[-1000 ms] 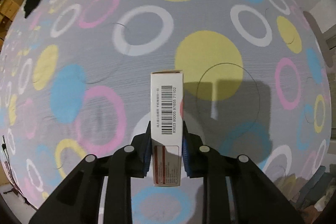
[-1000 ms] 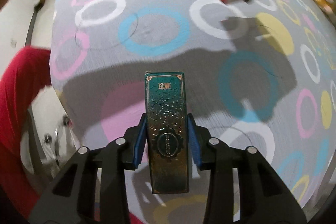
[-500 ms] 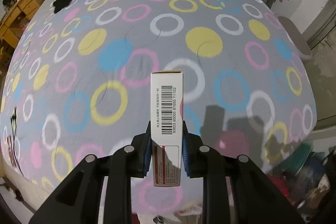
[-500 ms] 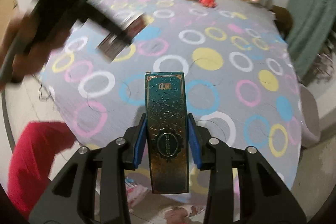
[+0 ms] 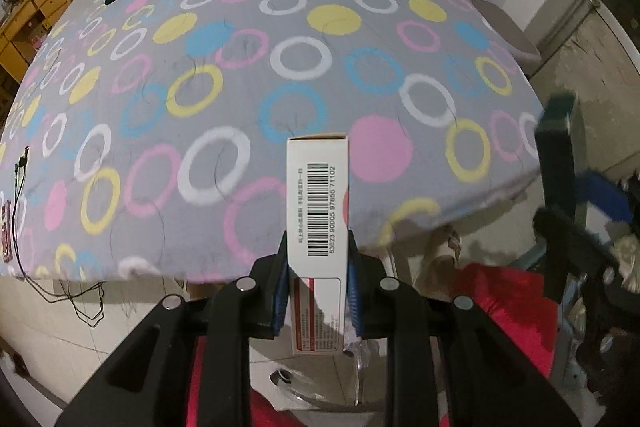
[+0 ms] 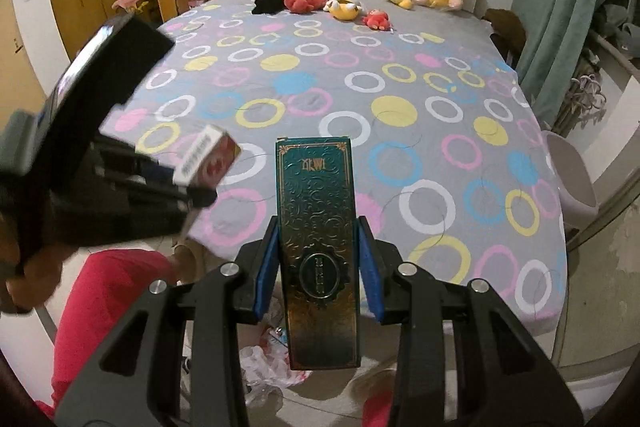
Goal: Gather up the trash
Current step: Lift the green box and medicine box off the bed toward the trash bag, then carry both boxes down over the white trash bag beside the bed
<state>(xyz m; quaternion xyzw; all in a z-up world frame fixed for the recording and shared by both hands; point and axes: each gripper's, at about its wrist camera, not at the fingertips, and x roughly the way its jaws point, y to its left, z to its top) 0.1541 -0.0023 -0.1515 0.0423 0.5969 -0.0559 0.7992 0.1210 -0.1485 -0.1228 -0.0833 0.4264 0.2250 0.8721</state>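
My left gripper (image 5: 317, 269) is shut on a white and red carton with a barcode (image 5: 318, 195), held upright past the foot edge of the bed (image 5: 280, 75), over the floor. My right gripper (image 6: 318, 267) is shut on a dark green box with gold ornament (image 6: 316, 227), also held off the bed's near edge. In the right wrist view the left gripper (image 6: 188, 183) shows blurred at the left with the white and red carton (image 6: 206, 159) in it. The green box (image 5: 554, 143) appears blurred at the right of the left wrist view.
A bin lined with clear plastic (image 5: 320, 383) stands on the tiled floor below the left gripper; crumpled plastic (image 6: 268, 359) shows under the right one. Red clothing (image 6: 104, 295) is close below. Plush toys (image 6: 340, 7) lie at the bed's head. A stool (image 6: 568, 171) and curtain (image 6: 556, 7) stand right.
Both grippers have drawn back and up from over the bed to beyond its foot edge, each keeping its box. The right view tilted up and now takes in the whole bed.
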